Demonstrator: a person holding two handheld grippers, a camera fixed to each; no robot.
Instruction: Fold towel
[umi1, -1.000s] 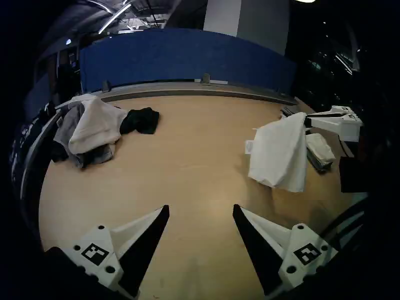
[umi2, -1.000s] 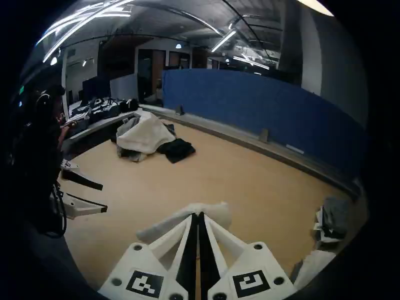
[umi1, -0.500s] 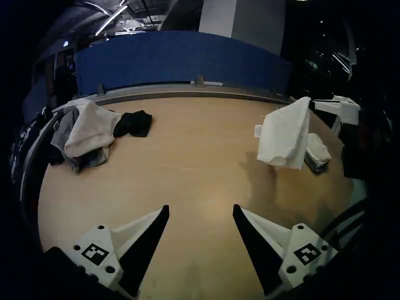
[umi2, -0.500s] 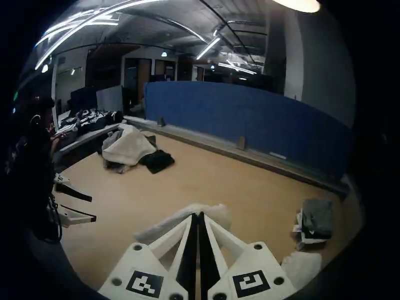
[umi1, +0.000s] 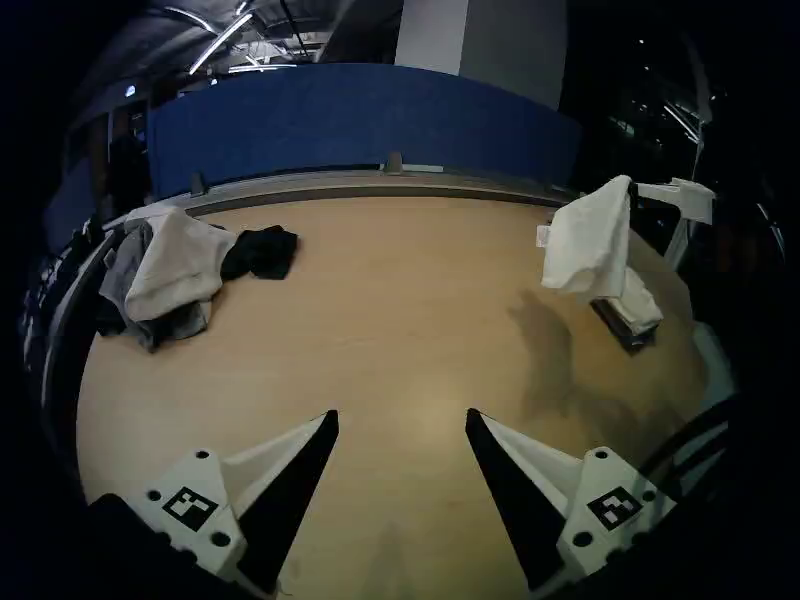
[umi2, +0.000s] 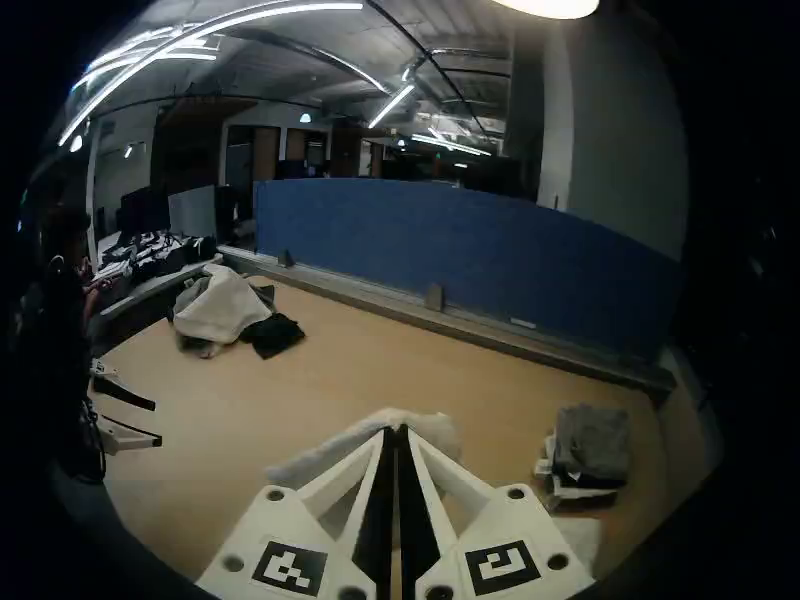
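Counting, we find one white terry towel (umi1: 592, 245), pinched in the closed right tool (umi2: 397, 430), above one folded cloth stack (umi2: 590, 450) at the edge of the tan wooden surface (umi1: 400, 300); one rumpled laundry heap (umi1: 165, 275); left tool (umi1: 400, 420) wide open, empty.

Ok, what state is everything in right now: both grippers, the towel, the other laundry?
right gripper: shut on the white towel
white towel: in the air, hanging bunched, unfolded
left gripper: open, holding nothing, above the table
laundry heap: unfolded, piled at a far corner
black cloth: crumpled beside the heap
folded stack: folded, lying on the table
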